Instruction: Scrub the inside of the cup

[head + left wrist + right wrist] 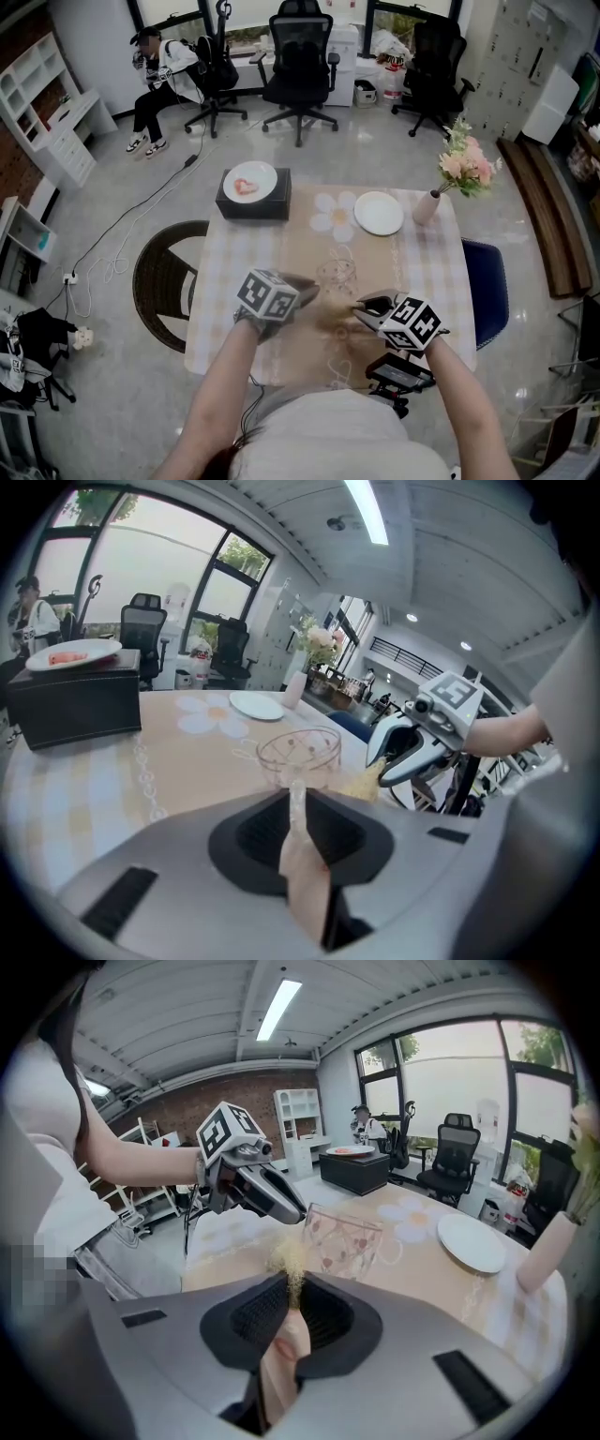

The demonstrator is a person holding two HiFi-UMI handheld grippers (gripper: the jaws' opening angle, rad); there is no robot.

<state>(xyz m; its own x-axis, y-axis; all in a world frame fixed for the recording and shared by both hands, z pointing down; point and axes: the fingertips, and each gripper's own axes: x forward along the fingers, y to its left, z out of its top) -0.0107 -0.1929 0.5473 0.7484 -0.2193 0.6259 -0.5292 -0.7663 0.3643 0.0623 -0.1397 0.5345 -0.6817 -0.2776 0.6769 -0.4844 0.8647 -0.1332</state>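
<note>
Left hand-held gripper (304,293) pinching cup (337,275), right hand-held gripper (362,312) clamping scourer (291,1260), both angled down

In the head view the left gripper (306,290) hides the cup's (337,274) handle; the scrubber (341,315) is a blur.

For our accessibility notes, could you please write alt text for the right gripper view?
The right gripper pinches a yellowish sponge in front of a clear, patterned cup on the table. The left gripper holds the cup from the left.
</note>
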